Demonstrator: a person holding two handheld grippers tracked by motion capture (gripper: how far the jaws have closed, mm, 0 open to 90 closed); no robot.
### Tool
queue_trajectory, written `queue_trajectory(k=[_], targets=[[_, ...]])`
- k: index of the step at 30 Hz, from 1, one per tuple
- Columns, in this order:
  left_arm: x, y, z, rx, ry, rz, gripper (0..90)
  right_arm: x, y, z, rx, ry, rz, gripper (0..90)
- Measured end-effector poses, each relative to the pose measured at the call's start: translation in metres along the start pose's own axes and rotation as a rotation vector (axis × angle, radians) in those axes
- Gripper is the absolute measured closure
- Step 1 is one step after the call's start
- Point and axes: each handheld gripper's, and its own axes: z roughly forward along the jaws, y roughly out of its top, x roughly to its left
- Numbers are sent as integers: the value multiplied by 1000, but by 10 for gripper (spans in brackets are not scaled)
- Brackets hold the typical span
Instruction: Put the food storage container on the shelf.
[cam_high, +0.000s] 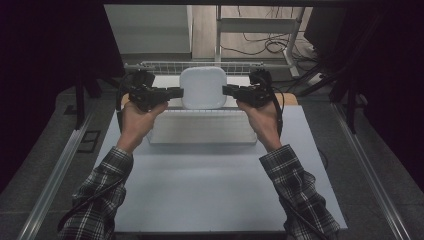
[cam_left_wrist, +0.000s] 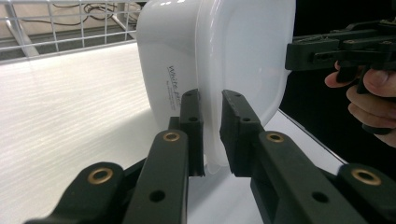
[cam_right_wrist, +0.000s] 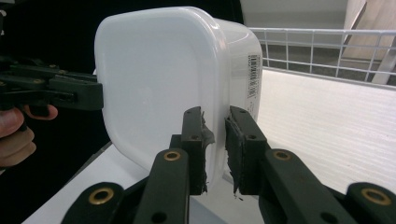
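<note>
- Here we see a white box (cam_high: 202, 87) held up over the far end of the tabletop (cam_high: 210, 180), before a wire rack (cam_high: 150, 65).
- Our left tool (cam_left_wrist: 212, 135) pinches the box's rim on one side.
- Our right tool (cam_right_wrist: 215, 149) pinches the opposite rim.

The container (cam_high: 202, 87) sat at twelve o'clock on the table (cam_high: 210, 185), left gripper (cam_high: 176, 92) at its nine, right gripper (cam_high: 228, 90) at three, wire rack (cam_high: 150, 65) behind.
</note>
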Motion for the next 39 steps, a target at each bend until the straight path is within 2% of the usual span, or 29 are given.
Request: queue_trajectory(k=[4,8,12,23,28,33,34,39], targets=[[1,0,4,-3,14,-1,780,-2,0,3,7,-2,18,763],[6,2,7,-19,-10,-26,701,-5,2,8,5,-1,29,742],[7,4,9,-26,-17,-28,630,-6,3,11,3,9,38,708],[17,5,20,-17,8,-47,624,-8,13,25,32,-24,29,623],[22,8,24,-17,-2,-66,618,-13,15,30,36,-11,51,593],[25,11,27,-25,17,-67,585,-14,17,34,44,-27,33,540],[25,12,28,-30,31,-53,564,-13,18,36,43,-50,18,525],[27,15,31,-42,67,-27,507,-13,20,39,33,-80,4,492]])
